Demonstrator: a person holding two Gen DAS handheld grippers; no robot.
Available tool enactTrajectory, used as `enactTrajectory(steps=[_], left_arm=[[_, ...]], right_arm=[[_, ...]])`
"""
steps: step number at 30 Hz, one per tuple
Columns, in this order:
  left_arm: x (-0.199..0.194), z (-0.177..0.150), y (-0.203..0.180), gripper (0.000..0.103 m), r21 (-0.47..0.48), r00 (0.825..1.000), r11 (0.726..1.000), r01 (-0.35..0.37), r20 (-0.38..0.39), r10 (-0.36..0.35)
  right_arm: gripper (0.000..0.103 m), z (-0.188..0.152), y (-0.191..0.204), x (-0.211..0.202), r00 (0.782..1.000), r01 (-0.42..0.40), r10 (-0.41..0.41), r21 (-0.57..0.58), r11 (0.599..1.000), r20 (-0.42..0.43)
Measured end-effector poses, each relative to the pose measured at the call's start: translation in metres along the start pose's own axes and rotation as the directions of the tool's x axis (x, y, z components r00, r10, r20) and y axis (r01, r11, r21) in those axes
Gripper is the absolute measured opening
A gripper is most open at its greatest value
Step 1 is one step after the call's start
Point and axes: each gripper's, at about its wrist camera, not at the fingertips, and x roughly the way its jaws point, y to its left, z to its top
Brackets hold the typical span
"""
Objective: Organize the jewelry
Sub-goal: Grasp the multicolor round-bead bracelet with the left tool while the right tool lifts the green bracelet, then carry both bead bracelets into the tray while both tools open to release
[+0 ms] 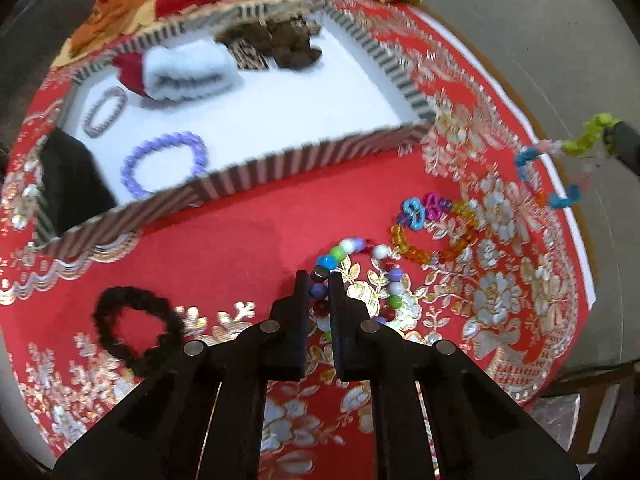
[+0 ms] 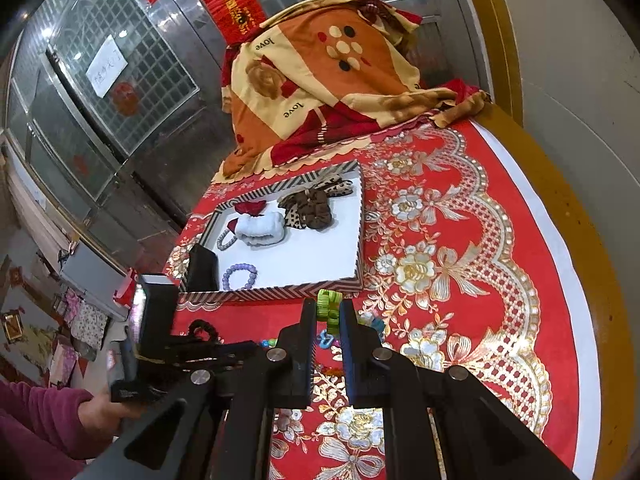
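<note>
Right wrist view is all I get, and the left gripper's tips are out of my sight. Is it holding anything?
Observer: Yes. The left gripper is shut on a multicoloured bead bracelet, pinching it at a dark bead.
Operator: And the green link in my right gripper, what hangs from it?
Observer: A chain of pink, blue and orange links, hanging in a loop.
Operator: Anything loose between the two?
Observer: An amber bracelet with blue and magenta charms lies on the red tablecloth, right beside the bead bracelet.
</note>
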Motion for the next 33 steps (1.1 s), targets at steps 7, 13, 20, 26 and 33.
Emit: enactTrajectory(steps=[7,13,20,26,33], left_arm=[[-0.043,0.007,0.005,0.008,-0.002,0.997,1.000,-0.023,0.074,0.023],[-0.075,0.013,0.019,0.008,-0.016,0.989,0.999,-0.040,0.141,0.042],[-0.101,0.026,0.027,0.008,-0.029,0.976,0.998,-0.064,0.207,0.068],[-0.112,0.038,0.033,0.008,-0.033,0.967,0.996,-0.083,0.240,0.089],[-0.108,0.066,0.039,0.008,-0.060,0.972,0.997,-0.053,0.226,0.065]], right_arm=[[0.010,0.013,0.012,0.002,1.000,-0.009,0.009,-0.037,0.999,0.008],[0.010,0.025,0.030,0.004,1.000,-0.023,0.024,-0.083,0.996,0.016],[0.010,0.036,0.047,0.008,0.999,-0.045,0.048,-0.125,0.991,0.016],[0.010,0.045,0.057,0.015,0.998,-0.058,0.059,-0.161,0.985,0.006],[0.010,0.062,0.063,0.033,0.998,-0.068,0.067,-0.194,0.979,-0.012]])
